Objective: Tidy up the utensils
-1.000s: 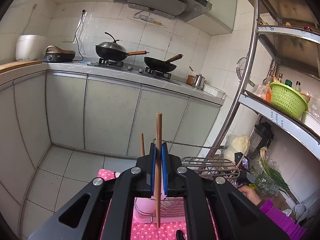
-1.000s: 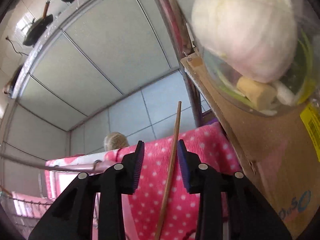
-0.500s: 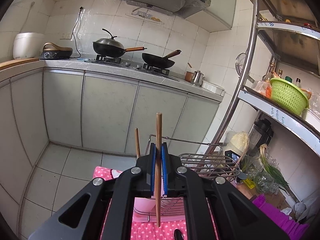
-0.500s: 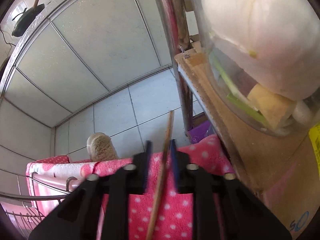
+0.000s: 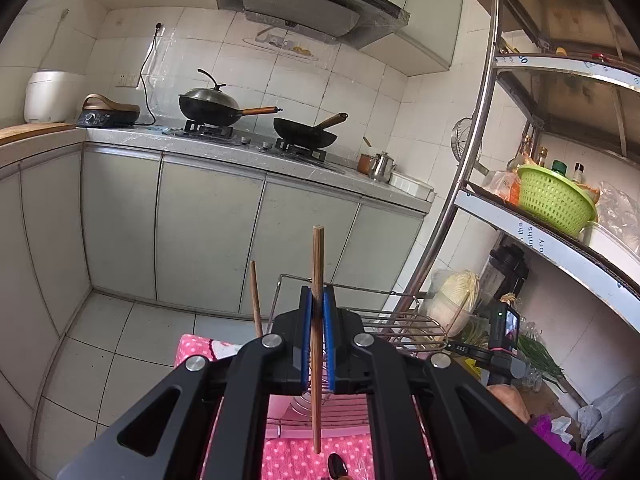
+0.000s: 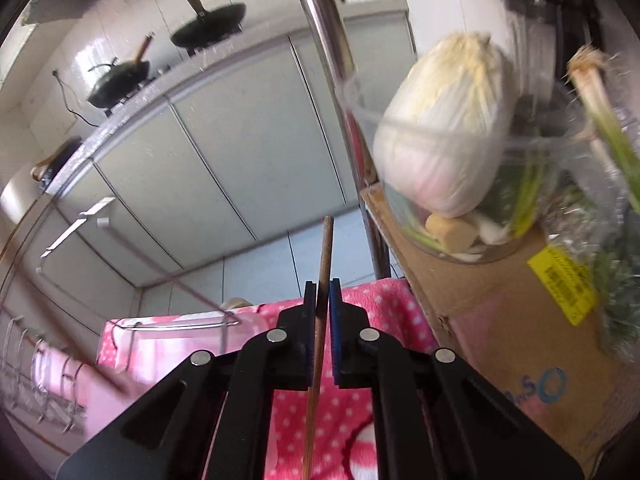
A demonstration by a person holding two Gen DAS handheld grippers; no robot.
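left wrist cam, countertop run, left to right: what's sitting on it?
White rice cooker → black cooktop with a wooden-handled lid → lidded wok → open wok → brown cup → small metal pot → white tray.

The cloth (image 5: 304, 456) is pink with white polka dots. Both chopsticks are brown wood: one (image 5: 317, 320) between blue pads (image 5: 306, 340) on the black left gripper (image 5: 317, 308), the other (image 6: 322, 280) in the black right gripper (image 6: 322, 292). The basket (image 5: 554, 204) is lime green. The cabinet doors (image 5: 208, 236) are pale grey, the wall tiles (image 5: 360, 80) white, the two woks (image 5: 208, 106) black with brown handles. The cabbage (image 6: 444, 120) is creamy white.
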